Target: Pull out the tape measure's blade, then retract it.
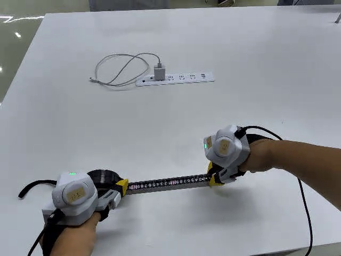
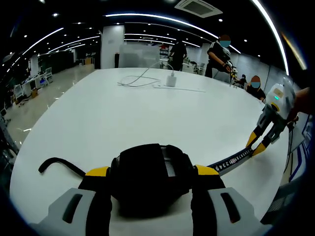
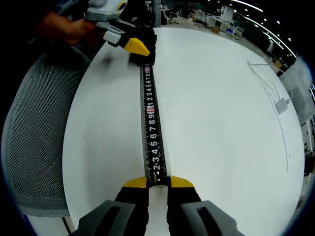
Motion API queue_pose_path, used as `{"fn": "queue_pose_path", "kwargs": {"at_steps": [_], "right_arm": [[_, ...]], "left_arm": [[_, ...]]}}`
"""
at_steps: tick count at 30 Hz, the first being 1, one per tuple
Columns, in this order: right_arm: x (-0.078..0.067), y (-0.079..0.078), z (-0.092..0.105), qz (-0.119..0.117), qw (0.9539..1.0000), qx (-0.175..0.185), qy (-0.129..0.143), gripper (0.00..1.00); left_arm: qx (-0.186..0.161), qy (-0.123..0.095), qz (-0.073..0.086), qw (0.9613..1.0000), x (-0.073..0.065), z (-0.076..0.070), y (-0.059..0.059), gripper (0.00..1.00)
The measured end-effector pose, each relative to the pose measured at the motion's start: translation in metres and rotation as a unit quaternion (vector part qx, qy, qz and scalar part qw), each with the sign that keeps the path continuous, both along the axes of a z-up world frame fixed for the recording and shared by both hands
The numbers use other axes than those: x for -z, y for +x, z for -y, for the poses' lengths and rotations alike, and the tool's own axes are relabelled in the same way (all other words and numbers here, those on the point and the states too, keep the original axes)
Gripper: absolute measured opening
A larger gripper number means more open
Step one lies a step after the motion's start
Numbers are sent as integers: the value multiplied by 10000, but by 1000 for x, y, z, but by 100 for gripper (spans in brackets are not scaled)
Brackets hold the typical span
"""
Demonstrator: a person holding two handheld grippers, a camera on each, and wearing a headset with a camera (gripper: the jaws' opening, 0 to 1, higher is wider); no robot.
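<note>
In the head view, the left gripper was clamped around the black tape measure case at the near left of the white table. The case's wrist strap trailed off to the left. The blade lay drawn out flat along the table from the case to the right gripper, which pinched its far end. Farther back lay a white power strip with a charger plugged in and its cable looped to the left.

In the left gripper view, the yellow-tipped jaws pressed against both sides of the case, and the blade ran off to the right.

In the right gripper view, the jaws were closed on the blade's tip, near its first numerals. The numbered blade stretched straight away to the case. A grey mesh chair stood beside the table's edge.
</note>
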State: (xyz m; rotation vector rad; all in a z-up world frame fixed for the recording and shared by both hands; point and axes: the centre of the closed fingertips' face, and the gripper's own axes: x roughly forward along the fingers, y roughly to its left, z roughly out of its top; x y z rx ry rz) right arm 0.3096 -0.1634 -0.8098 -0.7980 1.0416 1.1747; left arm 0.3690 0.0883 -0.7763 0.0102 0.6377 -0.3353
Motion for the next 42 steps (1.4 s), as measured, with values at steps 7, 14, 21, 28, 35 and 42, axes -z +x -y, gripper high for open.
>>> {"fn": "queue_pose_path", "kwargs": {"at_steps": [7,14,21,28,35,42], "right_arm": [[0,0,-3,20,10000,69,-11,9],[-1,0,-5,-15,9999,96,41,9],[-1,1,-7,-17,9999,134,26,9],[0,2,-10,-77,9995,288,-59,9],[0,2,-11,-47,9996,271,-67,10],[0,3,-13,-63,9997,234,20,9]], "left_arm": [[-3,-7,-32,10000,0,0,0,61],[-2,-3,-86,10000,0,0,-1,62],[16,7,-109,9999,1,0,-1,62],[26,5,-139,9999,1,0,0,62],[20,0,-152,9999,1,0,-1,62],[19,7,-164,9999,1,0,-1,62]]}}
